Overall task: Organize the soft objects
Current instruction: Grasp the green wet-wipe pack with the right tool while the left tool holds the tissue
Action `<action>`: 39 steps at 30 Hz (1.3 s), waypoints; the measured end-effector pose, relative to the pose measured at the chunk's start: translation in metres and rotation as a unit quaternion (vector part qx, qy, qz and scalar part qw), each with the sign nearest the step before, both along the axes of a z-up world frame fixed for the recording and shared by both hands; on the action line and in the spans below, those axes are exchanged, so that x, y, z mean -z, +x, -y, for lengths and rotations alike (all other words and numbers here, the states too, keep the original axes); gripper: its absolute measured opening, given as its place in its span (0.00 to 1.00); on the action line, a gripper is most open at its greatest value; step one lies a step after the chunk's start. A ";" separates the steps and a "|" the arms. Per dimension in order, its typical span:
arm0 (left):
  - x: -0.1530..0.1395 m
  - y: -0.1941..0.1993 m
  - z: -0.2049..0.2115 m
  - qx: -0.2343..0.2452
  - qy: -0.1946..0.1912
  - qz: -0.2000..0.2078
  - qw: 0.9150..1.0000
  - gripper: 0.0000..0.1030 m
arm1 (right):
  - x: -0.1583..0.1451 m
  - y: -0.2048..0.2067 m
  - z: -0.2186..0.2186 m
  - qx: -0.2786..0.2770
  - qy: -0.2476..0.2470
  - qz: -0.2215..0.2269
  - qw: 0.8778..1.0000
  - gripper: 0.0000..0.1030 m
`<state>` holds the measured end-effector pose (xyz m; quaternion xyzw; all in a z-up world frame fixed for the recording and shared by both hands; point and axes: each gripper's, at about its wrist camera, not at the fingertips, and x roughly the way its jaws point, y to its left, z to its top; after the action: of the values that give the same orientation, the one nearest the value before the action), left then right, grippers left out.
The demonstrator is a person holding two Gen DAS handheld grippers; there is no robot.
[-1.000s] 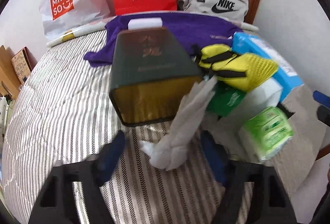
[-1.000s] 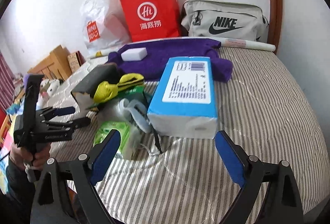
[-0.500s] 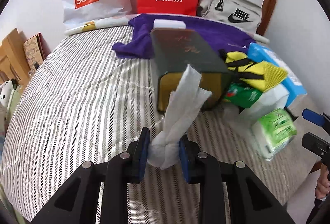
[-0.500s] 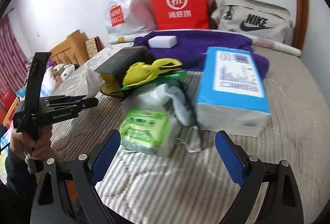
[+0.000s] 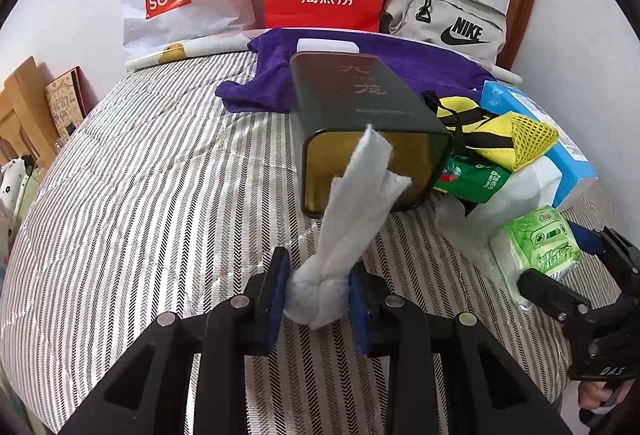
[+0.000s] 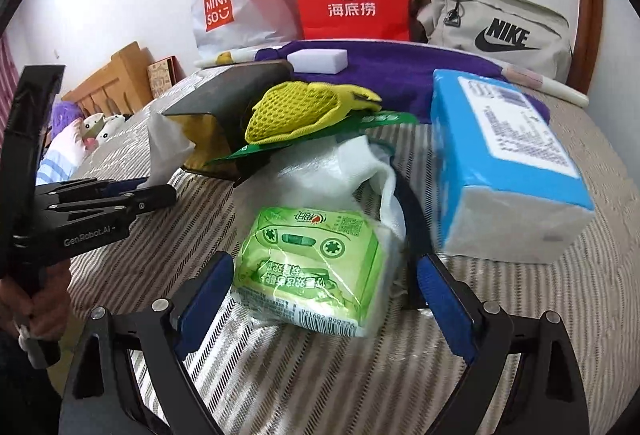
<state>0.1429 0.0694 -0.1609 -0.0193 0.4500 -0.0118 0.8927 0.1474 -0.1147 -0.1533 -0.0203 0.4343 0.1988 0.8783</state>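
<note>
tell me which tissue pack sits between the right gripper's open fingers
The green tissue pack, small and lying between the right gripper fingers; the blue tissue pack is bigger, off to the side.

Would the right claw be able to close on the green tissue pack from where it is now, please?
Probably yes. The right claw stands open with the green tissue pack already between its fingers, nothing lying on top of it. The white cloth behind touches the pack and might get nipped.

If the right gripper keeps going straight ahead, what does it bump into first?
Probably the green tissue pack. It lies on the bed right ahead of the right gripper, between its wide-open fingers, with crumpled white plastic just behind it. How close the pack is, is hard to judge.
</note>
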 end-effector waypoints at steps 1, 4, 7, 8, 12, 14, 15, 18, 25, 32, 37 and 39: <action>0.000 0.000 0.000 -0.001 0.001 0.001 1.000 0.26 | 0.001 -0.001 -0.002 0.000 -0.007 0.005 1.000 0.90; 0.000 0.000 0.003 -0.002 0.007 0.002 1.000 0.27 | 0.002 -0.003 -0.006 -0.003 -0.021 0.014 1.000 0.87; 0.001 -0.001 0.004 -0.006 0.011 0.003 1.000 0.27 | -0.001 -0.009 -0.005 -0.022 -0.016 0.023 0.999 0.75; 0.000 -0.001 0.004 -0.008 0.011 0.002 1.000 0.27 | -0.003 -0.011 -0.004 -0.025 -0.015 0.023 0.999 0.74; -0.001 -0.004 0.006 -0.007 -0.004 -0.006 1.000 0.27 | -0.016 -0.024 0.006 -0.033 -0.012 0.037 0.999 0.73; -0.002 -0.006 0.008 -0.007 -0.005 -0.005 1.000 0.27 | -0.022 -0.029 0.012 -0.037 -0.004 0.040 0.999 0.73; -0.002 -0.007 0.009 -0.007 -0.005 -0.005 1.000 0.27 | -0.025 -0.031 0.017 -0.037 0.002 0.038 0.999 0.73; -0.004 -0.009 0.011 -0.010 -0.011 -0.007 1.000 0.27 | -0.028 -0.035 0.032 -0.032 0.013 0.032 0.999 0.73; -0.016 -0.016 0.015 -0.014 -0.006 0.000 1.000 0.27 | -0.029 -0.039 0.072 0.010 0.002 0.037 0.999 0.73; -0.025 -0.021 0.020 -0.018 -0.003 0.000 1.000 0.27 | -0.028 -0.037 0.108 0.051 -0.002 0.034 0.998 0.73; -0.036 -0.020 0.021 -0.021 -0.012 0.002 1.000 0.27 | -0.037 -0.036 0.123 0.061 0.010 0.037 0.997 0.73; -0.040 -0.019 0.022 -0.022 -0.012 0.003 1.000 0.27 | -0.041 -0.034 0.124 0.061 0.012 0.038 0.997 0.73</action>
<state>0.1242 0.0477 -0.1206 -0.0401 0.4466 0.0019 0.8938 0.1138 -0.2384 -0.1127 0.0092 0.3990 0.1493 0.9047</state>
